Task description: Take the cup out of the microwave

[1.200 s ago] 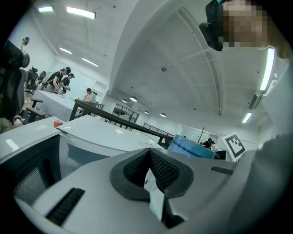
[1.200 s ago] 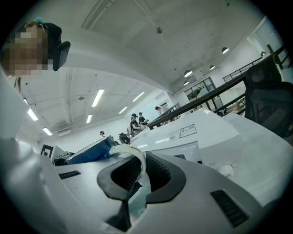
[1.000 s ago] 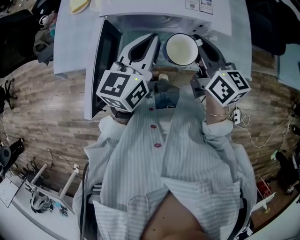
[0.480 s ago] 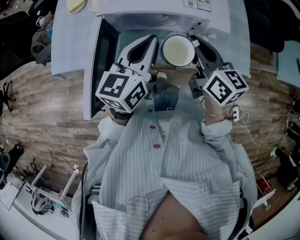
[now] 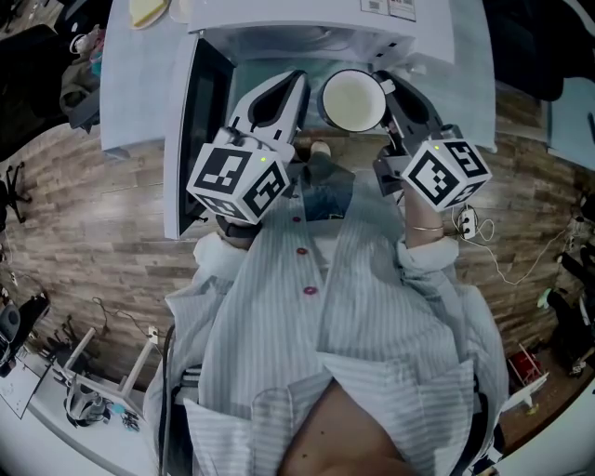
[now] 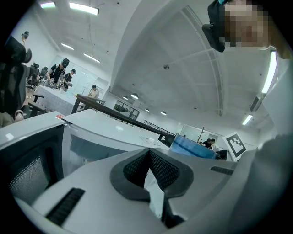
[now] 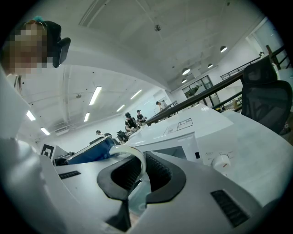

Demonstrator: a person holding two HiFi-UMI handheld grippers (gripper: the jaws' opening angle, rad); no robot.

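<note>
White cup (image 5: 353, 99), mouth up, hangs in your right tongs (image 5: 390, 85) at the front of the open microwave (image 5: 409, 28). In the head view it looks to be just outside the cavity, with the door (image 5: 200, 121) swung wide on your left. In the right gripper view the pads are clamped on a thin curved white edge of the cup; whether that is the rim or the handle I cannot tell. Your left tongs (image 5: 296, 82) are together with nothing between them, hovering just beside the cup on the door side.

As I judge it, you are on the carry-out: the cup is lifted and needs a place to land. You grip it on one side only, so its weight hangs off the pads. Hold the pressure even and the cup level, because a tilt could let it pivot in the grip. I cannot tell whether there is liquid inside, so treat it as full.

Draw it straight toward you before you turn to either side. Mind the open door and your own left tongs: move them aside, or bring them beneath the cup as a guard. The tabletop (image 5: 135, 93) beside the microwave looks like the nearest surface, though the door stands in the way. Lower the cup until its base sits flat, then part the pads.
</note>
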